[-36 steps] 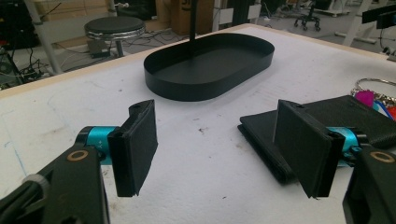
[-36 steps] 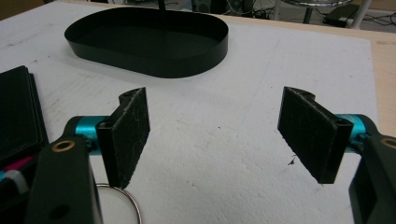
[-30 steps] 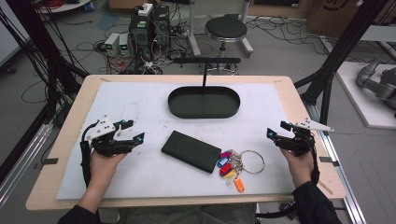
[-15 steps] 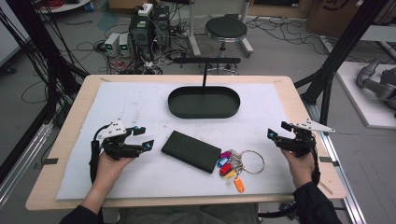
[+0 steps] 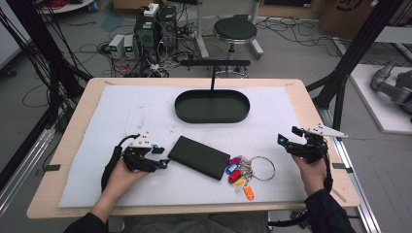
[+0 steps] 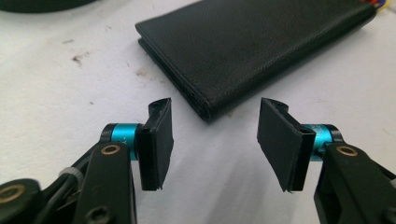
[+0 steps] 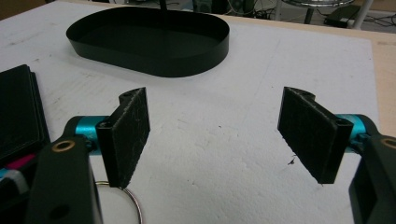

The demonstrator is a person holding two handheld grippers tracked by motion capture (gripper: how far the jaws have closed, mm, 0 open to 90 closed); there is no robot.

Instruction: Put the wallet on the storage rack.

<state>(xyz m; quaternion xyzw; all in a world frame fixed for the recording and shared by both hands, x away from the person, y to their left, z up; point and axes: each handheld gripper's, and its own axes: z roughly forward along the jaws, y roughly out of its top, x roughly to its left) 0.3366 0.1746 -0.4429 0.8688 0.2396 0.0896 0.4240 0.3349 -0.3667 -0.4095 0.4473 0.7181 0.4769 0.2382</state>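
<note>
Narrowing its parted jaws on nothing yet, your left gripper (image 5: 163,162) aims at the near corner of the flat black leather wallet (image 5: 201,157), lying just ahead, long axis slanting toward the keys (image 5: 240,170).

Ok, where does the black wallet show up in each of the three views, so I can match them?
High view: the black wallet lies at centre, just right of the left gripper.
Left gripper view: the wallet fills the upper middle, one corner pointing in between the open jaws.
Right gripper view: its edge sits at the far left.
Shared landmark: the black oval tray, seen beyond the wallet.
</note>
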